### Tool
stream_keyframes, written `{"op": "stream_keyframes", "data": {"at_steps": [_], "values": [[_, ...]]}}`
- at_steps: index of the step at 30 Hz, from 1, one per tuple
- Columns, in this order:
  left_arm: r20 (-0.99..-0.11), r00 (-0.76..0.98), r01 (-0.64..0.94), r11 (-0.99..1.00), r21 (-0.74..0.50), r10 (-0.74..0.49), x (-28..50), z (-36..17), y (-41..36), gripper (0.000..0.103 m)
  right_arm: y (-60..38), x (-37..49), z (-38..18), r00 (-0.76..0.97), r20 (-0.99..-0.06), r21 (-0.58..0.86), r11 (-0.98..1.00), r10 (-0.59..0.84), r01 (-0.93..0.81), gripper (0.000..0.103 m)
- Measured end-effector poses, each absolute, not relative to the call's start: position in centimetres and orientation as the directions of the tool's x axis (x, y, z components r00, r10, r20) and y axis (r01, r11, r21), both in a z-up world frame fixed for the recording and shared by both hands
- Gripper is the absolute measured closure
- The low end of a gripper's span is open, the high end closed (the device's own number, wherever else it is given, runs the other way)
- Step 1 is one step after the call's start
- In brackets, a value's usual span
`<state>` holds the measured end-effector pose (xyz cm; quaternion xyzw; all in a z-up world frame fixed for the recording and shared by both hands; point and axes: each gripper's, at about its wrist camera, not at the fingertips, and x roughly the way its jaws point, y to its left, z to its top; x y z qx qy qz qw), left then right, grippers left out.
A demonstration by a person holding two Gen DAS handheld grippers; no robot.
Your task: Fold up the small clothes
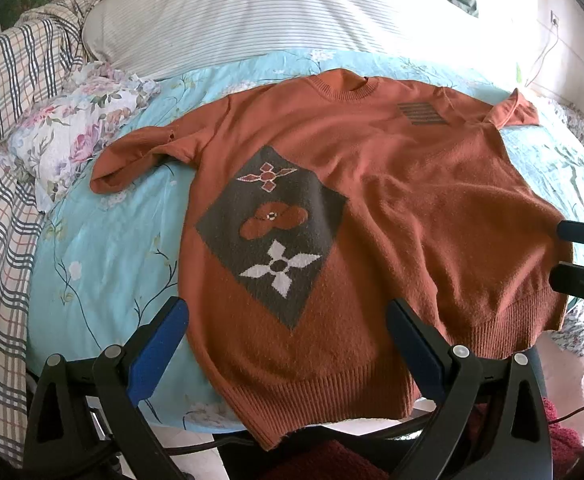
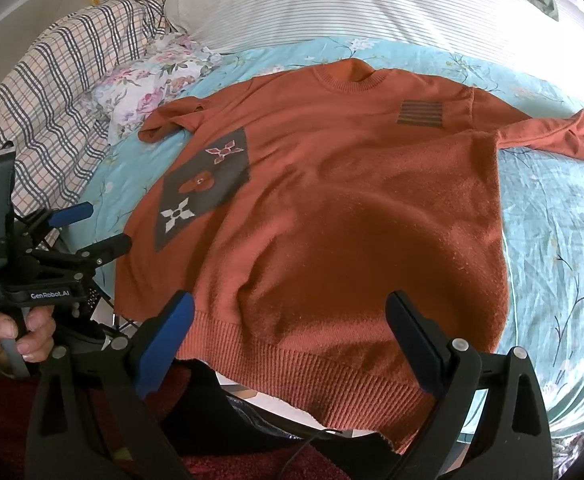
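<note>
Orange sweater (image 1: 371, 208) flat on floral sheet (image 1: 104, 256).
Left gripper (image 1: 288, 320) and right gripper (image 2: 290, 312), jaws apart, empty, at hem, six o'clock.

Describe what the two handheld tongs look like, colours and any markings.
Both the left tongs and right tongs are black plastic with two fingers, blue pads on the inner faces and silver rivets. The left body reads "GenRobot.AI" in white lettering.

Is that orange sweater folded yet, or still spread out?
Spread out: the orange sweater lies flat on the bed, both sleeves out sideways, hem unfolded.
</note>
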<state>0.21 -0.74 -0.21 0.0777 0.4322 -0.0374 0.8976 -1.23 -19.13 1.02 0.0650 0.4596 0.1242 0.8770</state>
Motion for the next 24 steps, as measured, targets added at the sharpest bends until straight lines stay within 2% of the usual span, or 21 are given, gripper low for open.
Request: {"op": "stream_keyframes", "data": {"at_steps": [24], "values": [[-0.772, 0.635, 0.15, 0.985, 0.09, -0.027, 0.38, -0.32, -0.49, 0.004, -19.19, -0.93, 1.02, 0.554, -0.785, 0.23, 0.96, 0.279, -0.158, 0.007]]}}
